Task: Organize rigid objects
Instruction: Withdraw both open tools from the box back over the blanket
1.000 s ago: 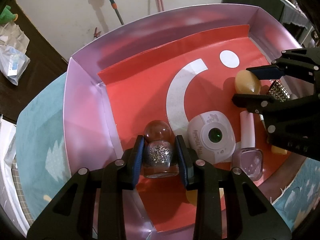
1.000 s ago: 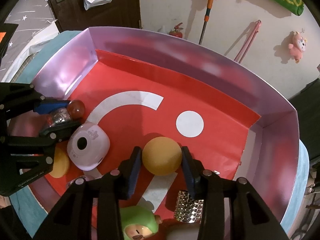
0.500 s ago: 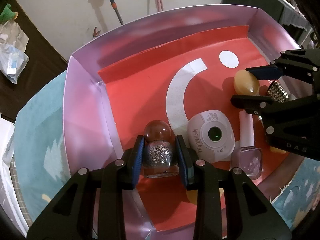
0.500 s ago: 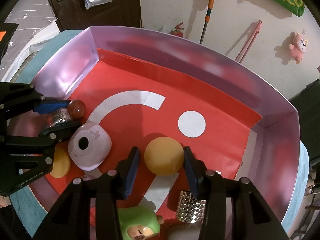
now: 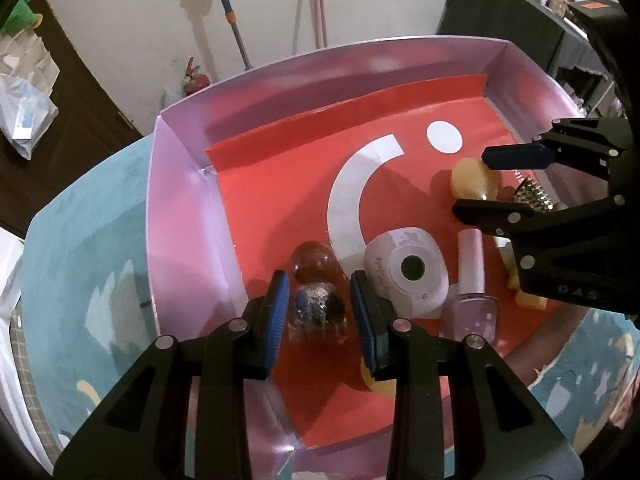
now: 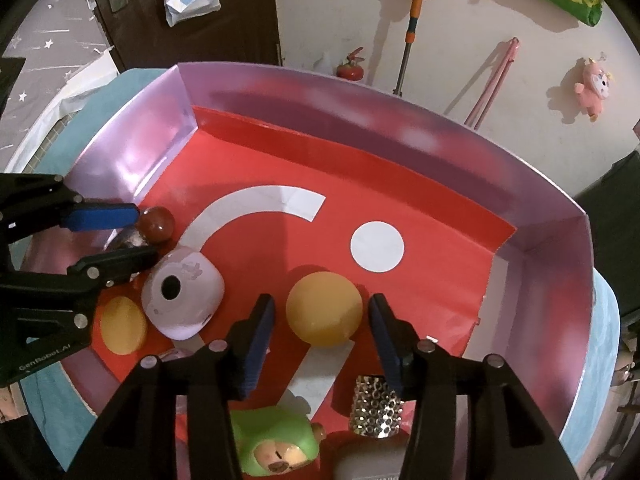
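Two grippers work inside the pink-walled tray [image 6: 552, 264] with its red floor. The right gripper [image 6: 320, 320] has just been opening; its pads now stand clear on either side of the yellow ball [image 6: 324, 309], which rests on the tray floor near the right wall, directly ahead between the fingers. The left gripper [image 5: 320, 304] is nearly closed, clamped on the glitter bottle [image 5: 318, 304] near the tray's left wall, the bottle's long axis running away from the gripper, round cap foremost.
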